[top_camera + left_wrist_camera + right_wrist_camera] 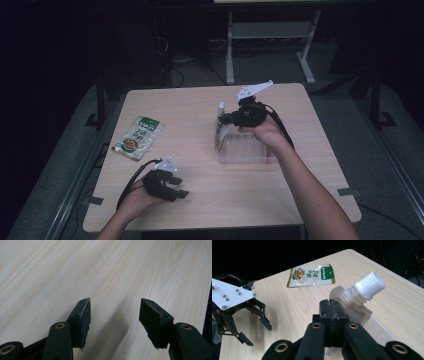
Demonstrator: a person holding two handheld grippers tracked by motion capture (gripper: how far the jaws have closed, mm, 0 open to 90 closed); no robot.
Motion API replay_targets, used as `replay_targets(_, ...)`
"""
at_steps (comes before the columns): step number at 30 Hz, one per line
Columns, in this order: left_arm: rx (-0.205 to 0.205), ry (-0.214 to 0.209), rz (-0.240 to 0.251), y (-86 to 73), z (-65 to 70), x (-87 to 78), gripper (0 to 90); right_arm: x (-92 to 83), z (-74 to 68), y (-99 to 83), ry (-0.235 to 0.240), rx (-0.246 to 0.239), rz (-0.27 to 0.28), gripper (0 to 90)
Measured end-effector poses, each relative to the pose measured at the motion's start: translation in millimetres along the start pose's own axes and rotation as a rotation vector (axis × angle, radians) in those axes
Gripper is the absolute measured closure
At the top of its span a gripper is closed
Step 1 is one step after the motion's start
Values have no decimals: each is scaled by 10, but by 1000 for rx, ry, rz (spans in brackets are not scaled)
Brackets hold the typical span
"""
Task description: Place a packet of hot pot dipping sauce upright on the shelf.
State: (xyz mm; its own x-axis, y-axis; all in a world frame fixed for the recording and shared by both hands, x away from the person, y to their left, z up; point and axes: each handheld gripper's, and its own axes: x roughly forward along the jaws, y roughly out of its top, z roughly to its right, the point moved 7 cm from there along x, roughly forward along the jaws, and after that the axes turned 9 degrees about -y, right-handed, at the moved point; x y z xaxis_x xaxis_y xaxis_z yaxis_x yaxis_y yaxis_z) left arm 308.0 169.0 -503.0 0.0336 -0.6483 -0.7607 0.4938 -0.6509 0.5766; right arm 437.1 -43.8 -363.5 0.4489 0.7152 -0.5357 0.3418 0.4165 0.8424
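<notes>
White-capped pouch point(359, 300) in right tool point(334, 307)

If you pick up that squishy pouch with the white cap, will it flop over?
Probably a little. The spouted pouch looks like thin soft film, so its body may bend and sag below the right gripper, whose jaws pinch it near the top. The hard white cap should stay stiff. It seems light and could swing.

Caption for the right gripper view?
Right hand-held gripper shut on spouted pouch; green sachet lies beyond.
</notes>
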Motion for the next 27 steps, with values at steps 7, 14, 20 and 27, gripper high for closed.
replay_targets(7,-6,-1,7,1,7,7,423,81,29,-103,-11,12,-29,893)
replay_targets(14,-5,-3,6,1,5,7,423,148,48,-166,-19,14,-55,892)
replay_targets(20,-4,-3,2,-1,8,8,423,182,32,-184,-27,6,-63,889)
replay_targets(27,0,-2,-1,-2,7,8,423,184,32,-191,-29,12,-55,877)
